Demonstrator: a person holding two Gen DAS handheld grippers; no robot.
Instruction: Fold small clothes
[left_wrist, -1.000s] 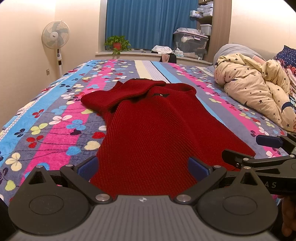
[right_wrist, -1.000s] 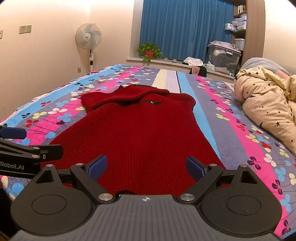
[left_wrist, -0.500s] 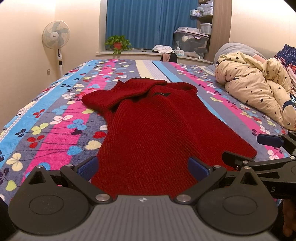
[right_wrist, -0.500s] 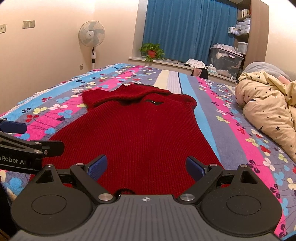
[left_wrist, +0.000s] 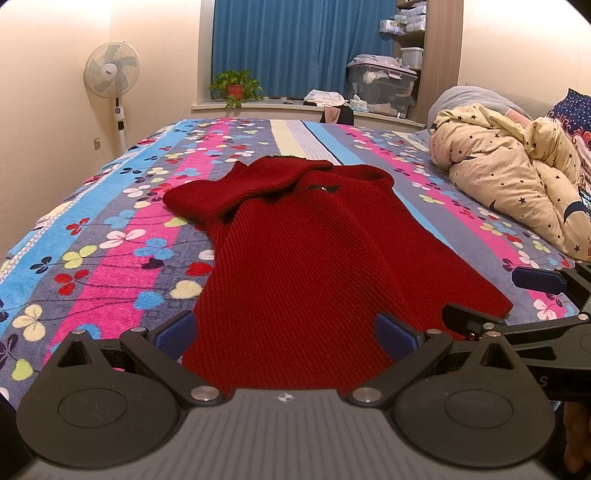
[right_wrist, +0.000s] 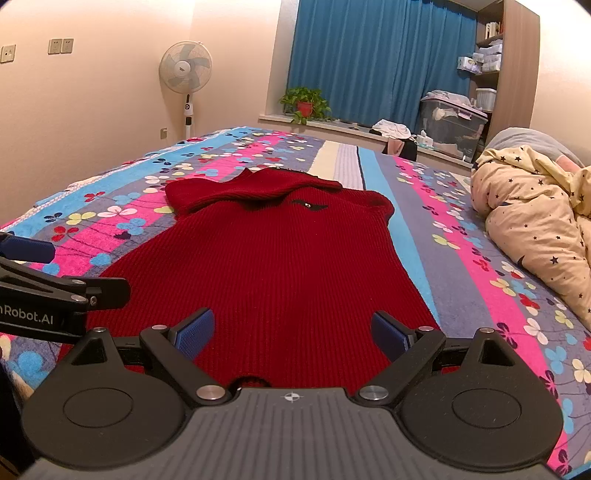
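Observation:
A dark red knitted sweater (left_wrist: 310, 258) (right_wrist: 273, 266) lies spread on the flowery striped bedspread (left_wrist: 110, 258), hem towards me, one sleeve folded across its top. My left gripper (left_wrist: 284, 336) hovers open over the hem's left part, nothing between its blue pads. My right gripper (right_wrist: 291, 334) is open too, above the hem's right part. Each gripper shows in the other's view: the right gripper (left_wrist: 524, 306) at the right edge, the left gripper (right_wrist: 55, 280) at the left edge.
A bundled star-print duvet (left_wrist: 517, 184) (right_wrist: 535, 229) lies on the bed's right side. A standing fan (left_wrist: 112, 74) is by the left wall. Beyond the bed are a window ledge with a potted plant (right_wrist: 304, 103), blue curtains and a storage box (left_wrist: 380, 85).
Both grippers have risen and tilted slightly, so the sweater sits a little lower in both views. The sweater lies as before, and both grippers stay open.

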